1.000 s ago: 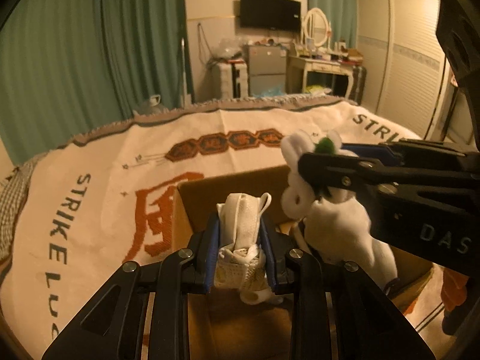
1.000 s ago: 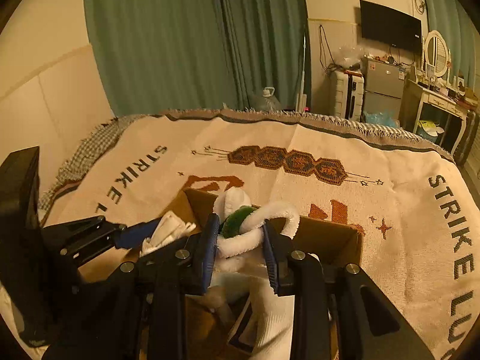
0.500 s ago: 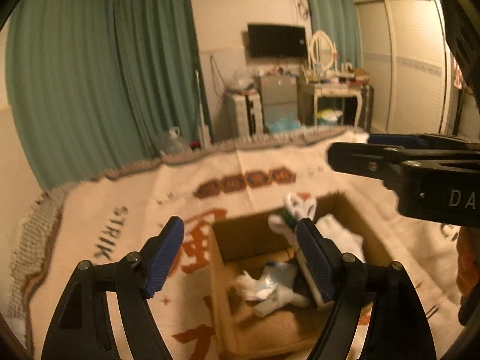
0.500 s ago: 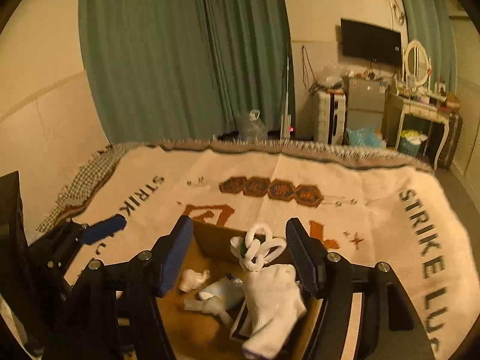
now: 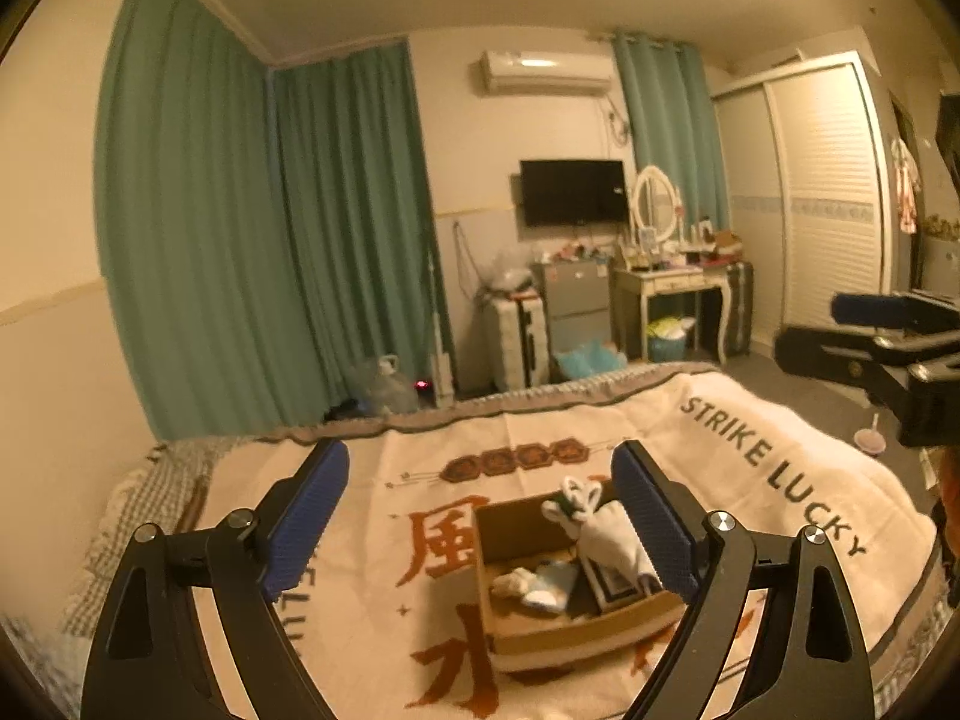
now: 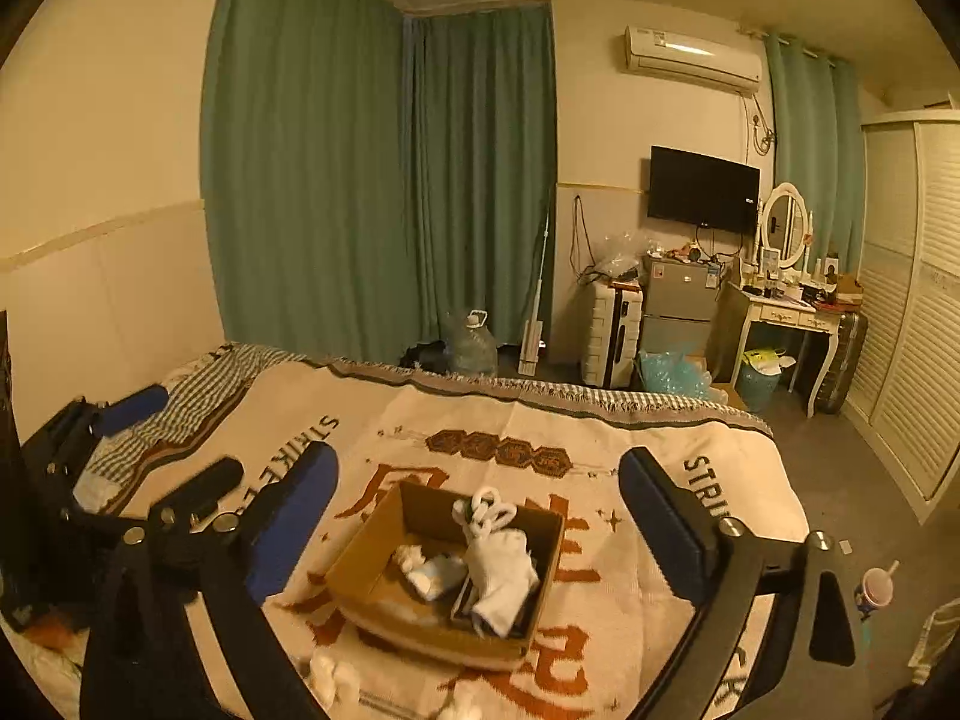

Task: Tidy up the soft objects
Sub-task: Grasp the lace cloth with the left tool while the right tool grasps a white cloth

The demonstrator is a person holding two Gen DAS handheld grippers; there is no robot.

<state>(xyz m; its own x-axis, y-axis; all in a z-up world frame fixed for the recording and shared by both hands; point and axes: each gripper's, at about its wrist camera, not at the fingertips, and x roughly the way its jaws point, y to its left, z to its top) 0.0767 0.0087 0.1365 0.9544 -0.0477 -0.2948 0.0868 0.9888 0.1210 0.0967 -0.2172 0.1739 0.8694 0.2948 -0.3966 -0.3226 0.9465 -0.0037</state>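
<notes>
A brown cardboard box (image 6: pixel 384 576) sits on the cream blanket (image 6: pixel 600 444) and also shows in the left wrist view (image 5: pixel 570 630). Inside it lie a white sock (image 6: pixel 501 570) with a white looped item with a green spot (image 6: pixel 483 516) on top, and small white and pale-blue soft pieces (image 6: pixel 429 570). My left gripper (image 5: pixel 480 528) is open and empty, raised well above the box. My right gripper (image 6: pixel 480 528) is open and empty, also high above the box. The left gripper shows at the left of the right wrist view (image 6: pixel 168 474).
More white soft pieces (image 6: pixel 333 675) lie on the blanket in front of the box. A checked cloth (image 6: pixel 198 390) lies at the bed's far left corner. A cup (image 6: pixel 873 591) stands on the floor at the right. Curtains, fridge and dressing table stand beyond the bed.
Both grippers have opened and let their soft items drop into the box. Both have risen and pulled back, so the box now looks small below them.
</notes>
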